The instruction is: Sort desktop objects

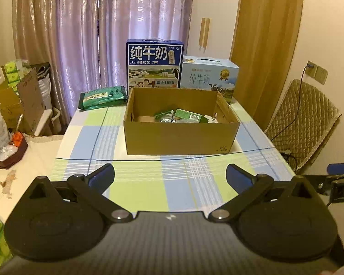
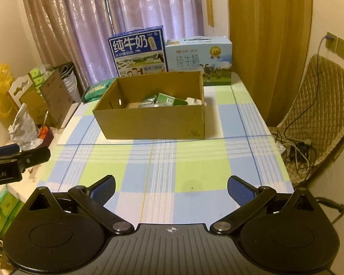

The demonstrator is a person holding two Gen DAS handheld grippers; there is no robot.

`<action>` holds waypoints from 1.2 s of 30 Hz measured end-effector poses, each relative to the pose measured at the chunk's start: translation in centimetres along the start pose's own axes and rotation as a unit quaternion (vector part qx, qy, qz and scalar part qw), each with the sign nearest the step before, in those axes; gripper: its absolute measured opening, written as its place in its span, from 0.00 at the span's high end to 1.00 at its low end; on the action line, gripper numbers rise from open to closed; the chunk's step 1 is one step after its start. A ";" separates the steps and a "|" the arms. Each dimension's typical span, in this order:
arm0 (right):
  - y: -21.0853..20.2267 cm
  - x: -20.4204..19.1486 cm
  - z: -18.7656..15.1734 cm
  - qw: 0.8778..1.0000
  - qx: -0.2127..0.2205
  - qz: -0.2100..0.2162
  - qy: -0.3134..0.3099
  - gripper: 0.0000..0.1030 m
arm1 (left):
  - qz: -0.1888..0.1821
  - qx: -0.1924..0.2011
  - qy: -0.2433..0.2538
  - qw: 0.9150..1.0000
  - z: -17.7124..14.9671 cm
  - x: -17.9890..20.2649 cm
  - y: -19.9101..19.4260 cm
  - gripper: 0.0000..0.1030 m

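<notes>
while both my grippers hang over the checked cloth (image 1: 149,183), the left gripper (image 1: 170,178) and the right gripper (image 2: 171,189) are spread wide and hold nothing. the box (image 1: 181,135) stands mid-table with green packets (image 1: 188,114) inside. only my left view shows the green pack (image 1: 103,96) fully; the right view shows cables (image 2: 293,149) beside the chair (image 2: 321,105).

Blue-green-white checked tablecloth (image 1: 149,183) under brown cardboard box (image 1: 181,135); purple curtain (image 1: 126,23).

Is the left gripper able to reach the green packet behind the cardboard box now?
Probably yes. The left gripper is open and empty, and the green packet lies left of the cardboard box, with bare tablecloth leading there.
</notes>
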State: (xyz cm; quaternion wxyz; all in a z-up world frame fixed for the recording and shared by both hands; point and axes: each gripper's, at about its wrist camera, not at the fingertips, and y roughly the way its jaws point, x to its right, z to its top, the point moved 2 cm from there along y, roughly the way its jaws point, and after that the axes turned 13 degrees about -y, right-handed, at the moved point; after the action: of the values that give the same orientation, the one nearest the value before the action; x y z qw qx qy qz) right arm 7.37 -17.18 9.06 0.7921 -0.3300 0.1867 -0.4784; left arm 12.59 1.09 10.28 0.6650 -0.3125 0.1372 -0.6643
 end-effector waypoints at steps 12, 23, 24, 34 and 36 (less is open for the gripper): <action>-2.3 1.9 -2.2 1.000 0.008 -0.012 0.025 0.02 | 0.006 0.011 -0.005 1.000 -1.1 0.6 -2.0 0.01; -2.4 2.0 -2.6 0.999 0.010 -0.006 0.030 0.02 | 0.016 -0.007 -0.009 1.000 -2.9 0.4 -2.0 0.01; -2.3 1.9 -2.6 1.000 0.010 -0.006 0.029 0.02 | 0.016 -0.007 -0.009 1.000 -3.0 0.5 -1.9 0.01; -2.0 1.7 -2.5 1.000 0.007 -0.008 0.027 0.02 | 0.016 -0.010 -0.009 1.000 -3.1 0.6 -1.6 0.01; -1.9 1.6 -2.5 1.000 0.007 -0.009 0.025 0.02 | 0.016 -0.011 -0.009 1.000 -3.2 0.6 -1.5 0.01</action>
State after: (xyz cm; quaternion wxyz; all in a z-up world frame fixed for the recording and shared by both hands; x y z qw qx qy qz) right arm 5.41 -20.11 8.67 0.7849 -0.3143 0.2000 -0.4951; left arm 9.52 -0.13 8.87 0.6733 -0.3232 0.1435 -0.6493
